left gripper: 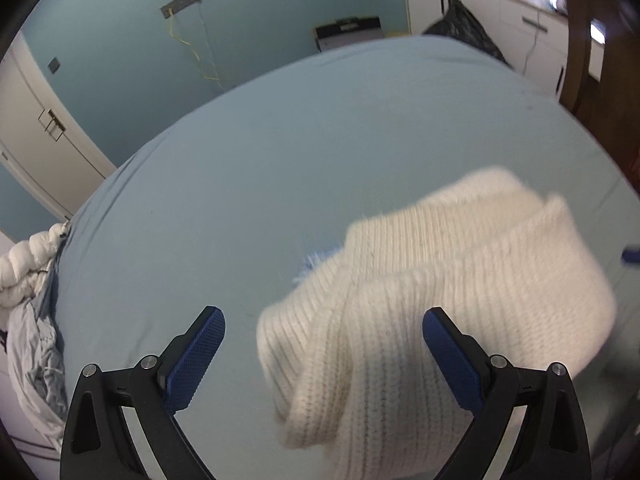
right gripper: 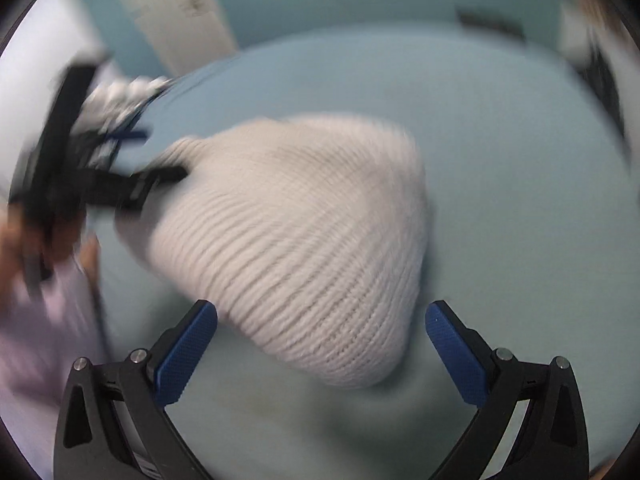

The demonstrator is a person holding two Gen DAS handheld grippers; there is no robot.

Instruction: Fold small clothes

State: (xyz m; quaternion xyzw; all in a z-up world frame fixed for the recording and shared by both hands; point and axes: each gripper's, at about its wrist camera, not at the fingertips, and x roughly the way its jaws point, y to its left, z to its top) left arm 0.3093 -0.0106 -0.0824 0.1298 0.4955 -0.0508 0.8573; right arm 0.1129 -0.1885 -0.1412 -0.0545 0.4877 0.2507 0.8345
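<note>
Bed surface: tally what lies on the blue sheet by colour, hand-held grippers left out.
Cream: 1, the ribbed knit hat
White: 1, the bunched quilt at the sheet's edge
Grey: 1, the crumpled cloth beside it
Total: 3

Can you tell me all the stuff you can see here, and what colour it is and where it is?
knit garment: one, cream-white, ribbed, lying on the bed, partly folded over itself
fluffy bit: one, pale blue, peeking out from under the garment's left edge
bed sheet: one, light blue, covering the bed
bundle of bedding: one, white and grey, at the bed's left edge
cupboards: white, by the far wall on the right
black bag: one, past the bed's far end
wall: blue-green, behind the bed
left gripper: black with blue pads, open, above the garment's near end
right gripper: black with blue pads, open, above the garment
sleeve: pale lilac, left of the right wrist view
</note>
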